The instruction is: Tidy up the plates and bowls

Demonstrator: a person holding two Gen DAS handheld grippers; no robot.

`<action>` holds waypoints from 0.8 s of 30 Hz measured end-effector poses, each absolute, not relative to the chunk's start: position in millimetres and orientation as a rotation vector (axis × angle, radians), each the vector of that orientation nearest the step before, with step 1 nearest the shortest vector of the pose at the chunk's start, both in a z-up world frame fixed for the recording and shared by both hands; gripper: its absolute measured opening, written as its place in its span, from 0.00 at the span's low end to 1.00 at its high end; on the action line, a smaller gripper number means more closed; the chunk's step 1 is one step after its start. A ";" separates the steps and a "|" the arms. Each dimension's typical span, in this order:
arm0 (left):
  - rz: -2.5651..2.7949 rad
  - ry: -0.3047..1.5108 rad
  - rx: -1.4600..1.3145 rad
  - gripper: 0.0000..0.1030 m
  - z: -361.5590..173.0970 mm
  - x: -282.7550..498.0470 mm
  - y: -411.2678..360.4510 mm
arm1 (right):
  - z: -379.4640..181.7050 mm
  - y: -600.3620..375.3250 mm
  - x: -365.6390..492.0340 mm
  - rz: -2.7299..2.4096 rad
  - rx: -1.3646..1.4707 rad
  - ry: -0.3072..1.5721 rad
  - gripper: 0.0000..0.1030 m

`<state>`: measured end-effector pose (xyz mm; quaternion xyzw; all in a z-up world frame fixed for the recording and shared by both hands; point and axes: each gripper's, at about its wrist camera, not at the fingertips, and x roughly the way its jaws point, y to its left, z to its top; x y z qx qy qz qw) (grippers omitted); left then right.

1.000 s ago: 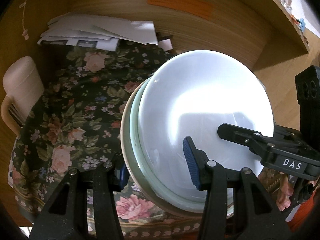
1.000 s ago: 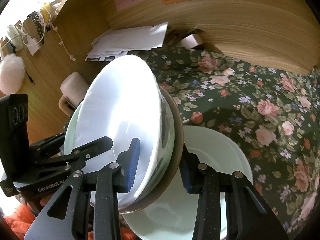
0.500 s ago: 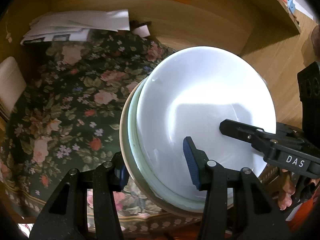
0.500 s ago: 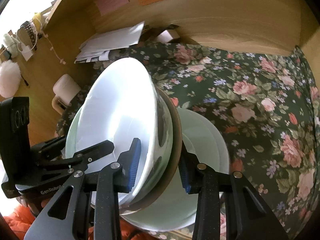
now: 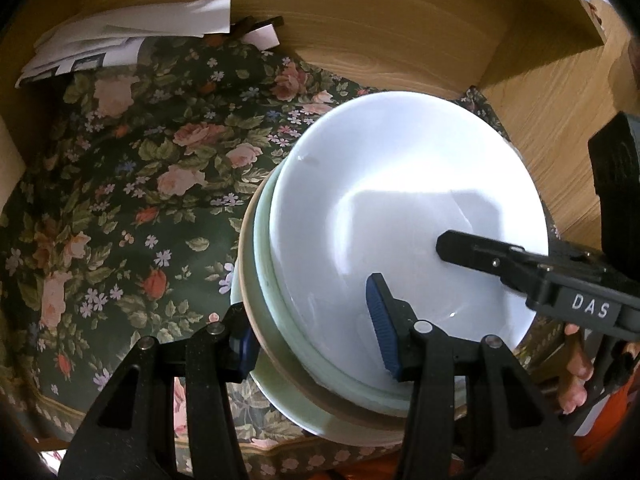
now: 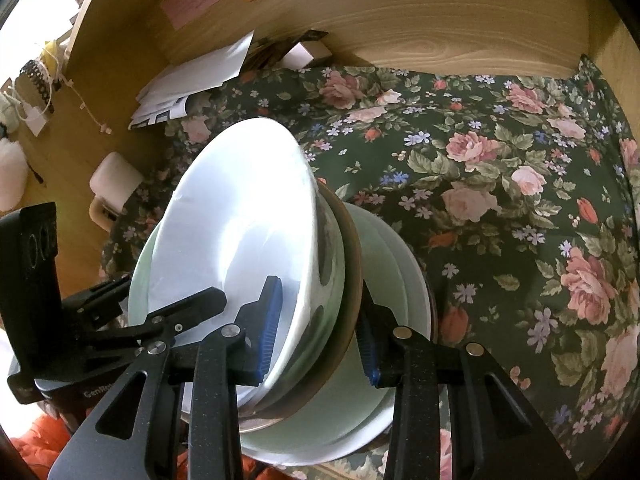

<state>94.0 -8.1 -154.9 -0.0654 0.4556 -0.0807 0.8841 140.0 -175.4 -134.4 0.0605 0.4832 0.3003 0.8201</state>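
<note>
A tilted stack of dishes is held from both sides: a white bowl (image 5: 400, 200) (image 6: 240, 220) on top, a pale green dish (image 5: 264, 264) under it, and a brown-rimmed plate (image 6: 354, 256) at the bottom. My left gripper (image 5: 312, 336) is shut on the stack's near rim, one blue pad inside the white bowl, the other behind the brown rim. My right gripper (image 6: 318, 336) is shut on the opposite rim the same way. Just below the stack, pale green plates (image 6: 404, 280) (image 5: 288, 396) lie on the floral cloth (image 6: 500, 200).
The floral cloth (image 5: 120, 200) covers a wooden alcove with walls (image 6: 440, 20) behind and at the sides. Loose papers (image 5: 132, 36) (image 6: 192, 76) lie at the back left, and a beige mug (image 6: 114, 180) stands at the left. A person's fingers (image 5: 576, 372) show behind the right gripper.
Both grippers have carried the stack forward and down into the alcove. The pale green plates below now lie closer under it, and the beige mug has slid out of the left wrist view.
</note>
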 end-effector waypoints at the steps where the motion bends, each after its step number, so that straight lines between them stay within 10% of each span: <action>1: -0.169 0.950 -0.140 0.47 -154.8 95.0 -7.5 | -134.4 -174.9 139.7 0.641 0.124 1.028 0.32; 24: -0.075 0.428 -0.058 0.70 -62.0 11.6 -8.1 | -35.0 -202.3 47.5 0.582 0.047 0.466 0.75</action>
